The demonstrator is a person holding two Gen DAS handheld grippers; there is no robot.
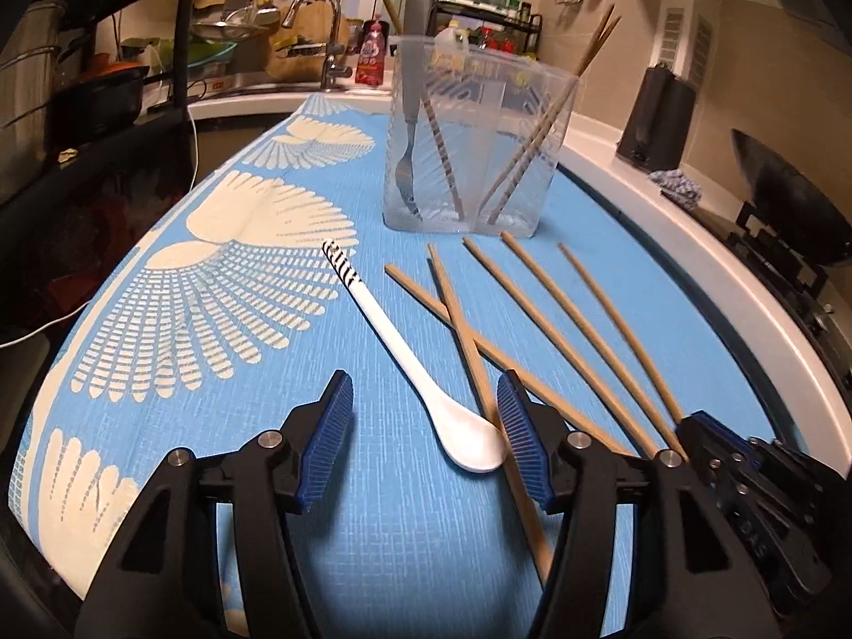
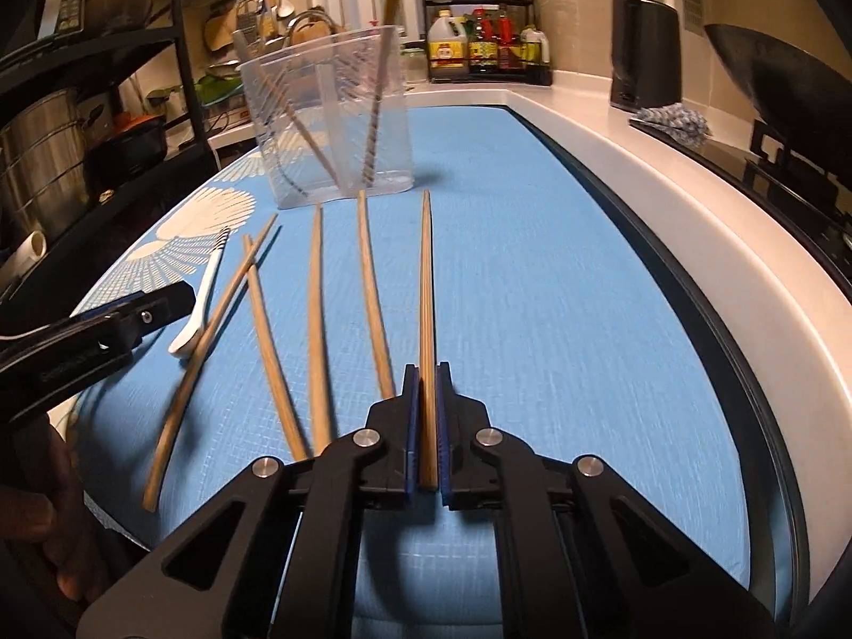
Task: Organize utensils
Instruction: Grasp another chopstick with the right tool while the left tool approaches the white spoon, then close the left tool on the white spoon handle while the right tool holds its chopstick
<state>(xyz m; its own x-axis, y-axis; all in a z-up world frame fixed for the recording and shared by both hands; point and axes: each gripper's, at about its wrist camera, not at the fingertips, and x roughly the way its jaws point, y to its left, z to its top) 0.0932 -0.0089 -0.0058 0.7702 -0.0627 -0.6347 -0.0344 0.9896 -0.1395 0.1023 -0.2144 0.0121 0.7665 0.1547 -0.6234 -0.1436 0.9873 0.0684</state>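
Note:
My right gripper [image 2: 426,373] is shut on a wooden chopstick [image 2: 426,277] that points ahead toward the clear plastic container [image 2: 330,117]. Several more chopsticks [image 2: 314,319] lie loose on the mat to its left, two of them crossed. My left gripper [image 1: 423,381] is open just above the mat. The white spoon [image 1: 474,442] lies between its jaws, its bowl close to the right pad, untouched. The container [image 1: 468,144] stands upright behind them and holds a fork [image 1: 407,160] and a few chopsticks. In the right wrist view, one of the left gripper's fingers [image 2: 160,303] shows beside the spoon [image 2: 205,293].
A blue mat with cream fan patterns [image 1: 213,319] covers the counter. The white counter rim [image 2: 639,160] curves along the right, with a wok [image 1: 788,202], a cloth [image 2: 676,122] and a black appliance [image 2: 644,48] beyond it. A faucet [image 1: 325,26] and bottle rack [image 2: 484,48] stand behind.

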